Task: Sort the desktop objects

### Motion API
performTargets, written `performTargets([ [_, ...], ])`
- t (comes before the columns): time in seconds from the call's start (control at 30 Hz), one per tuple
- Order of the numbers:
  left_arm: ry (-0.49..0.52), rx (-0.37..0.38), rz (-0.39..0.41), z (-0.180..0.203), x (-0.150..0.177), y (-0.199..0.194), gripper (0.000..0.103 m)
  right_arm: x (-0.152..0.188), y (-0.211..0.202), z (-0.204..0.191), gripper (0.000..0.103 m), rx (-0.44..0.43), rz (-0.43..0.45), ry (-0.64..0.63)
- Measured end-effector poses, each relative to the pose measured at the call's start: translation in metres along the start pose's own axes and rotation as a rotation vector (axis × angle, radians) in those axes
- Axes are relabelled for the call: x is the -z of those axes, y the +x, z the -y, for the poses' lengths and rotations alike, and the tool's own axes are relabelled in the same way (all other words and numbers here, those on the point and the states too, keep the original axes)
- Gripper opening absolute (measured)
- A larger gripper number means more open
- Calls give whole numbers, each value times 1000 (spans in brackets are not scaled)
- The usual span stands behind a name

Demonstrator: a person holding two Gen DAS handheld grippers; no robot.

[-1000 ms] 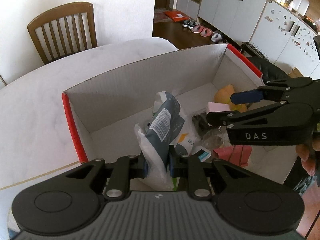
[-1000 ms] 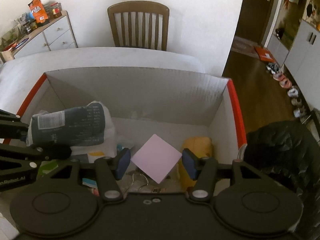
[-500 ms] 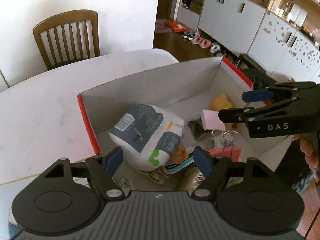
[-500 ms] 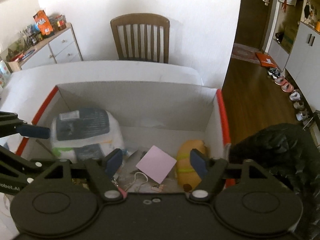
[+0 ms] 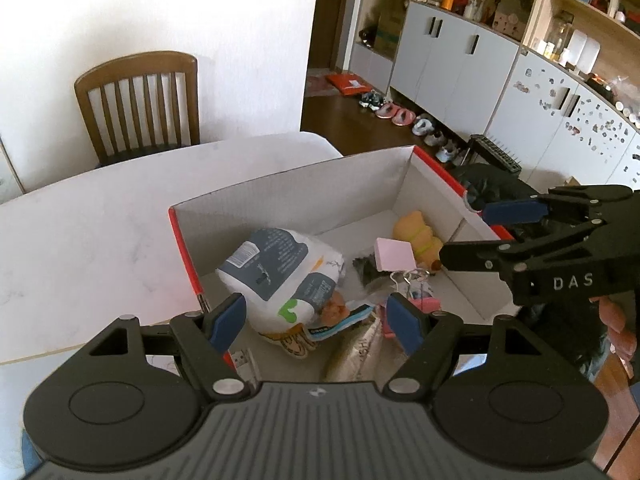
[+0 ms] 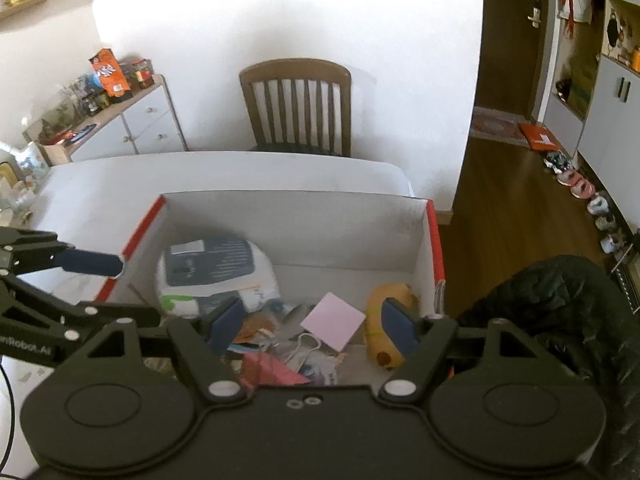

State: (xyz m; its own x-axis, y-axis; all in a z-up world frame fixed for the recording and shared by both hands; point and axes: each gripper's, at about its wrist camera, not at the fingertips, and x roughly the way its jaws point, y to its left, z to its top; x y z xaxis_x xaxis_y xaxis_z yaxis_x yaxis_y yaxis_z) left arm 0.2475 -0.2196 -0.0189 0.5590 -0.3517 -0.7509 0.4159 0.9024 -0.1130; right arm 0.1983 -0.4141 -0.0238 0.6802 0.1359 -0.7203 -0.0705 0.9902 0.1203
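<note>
A white cardboard box with red edges (image 5: 288, 196) (image 6: 296, 220) stands on the white table. In it lie a white and grey packet (image 5: 280, 272) (image 6: 212, 268), a pink note pad (image 5: 394, 254) (image 6: 334, 320), a yellow plush toy (image 5: 416, 236) (image 6: 384, 320) and several small items. My left gripper (image 5: 316, 320) is open and empty above the box's near left corner. My right gripper (image 6: 312, 324) is open and empty above the box's near side; it also shows in the left wrist view (image 5: 476, 232).
A wooden chair (image 5: 140, 104) (image 6: 298, 108) stands behind the table (image 5: 88, 216). A black jacket (image 6: 560, 320) lies right of the box. A white drawer unit (image 6: 128, 124) with clutter stands at the back left. Cabinets and shoes line the right wall.
My left gripper opened and dropped the white and grey packet into the box. My right gripper opened wider. Both grippers rose and pulled back from the box.
</note>
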Motion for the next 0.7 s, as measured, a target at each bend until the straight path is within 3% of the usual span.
performTargets([
  [0.57, 6, -21, 37, 12, 31, -40, 77, 25, -54, -34, 78, -11, 78, -65],
  [0.7, 7, -40, 51, 15, 36, -48, 84, 30, -61, -39, 81, -13, 85, -58],
])
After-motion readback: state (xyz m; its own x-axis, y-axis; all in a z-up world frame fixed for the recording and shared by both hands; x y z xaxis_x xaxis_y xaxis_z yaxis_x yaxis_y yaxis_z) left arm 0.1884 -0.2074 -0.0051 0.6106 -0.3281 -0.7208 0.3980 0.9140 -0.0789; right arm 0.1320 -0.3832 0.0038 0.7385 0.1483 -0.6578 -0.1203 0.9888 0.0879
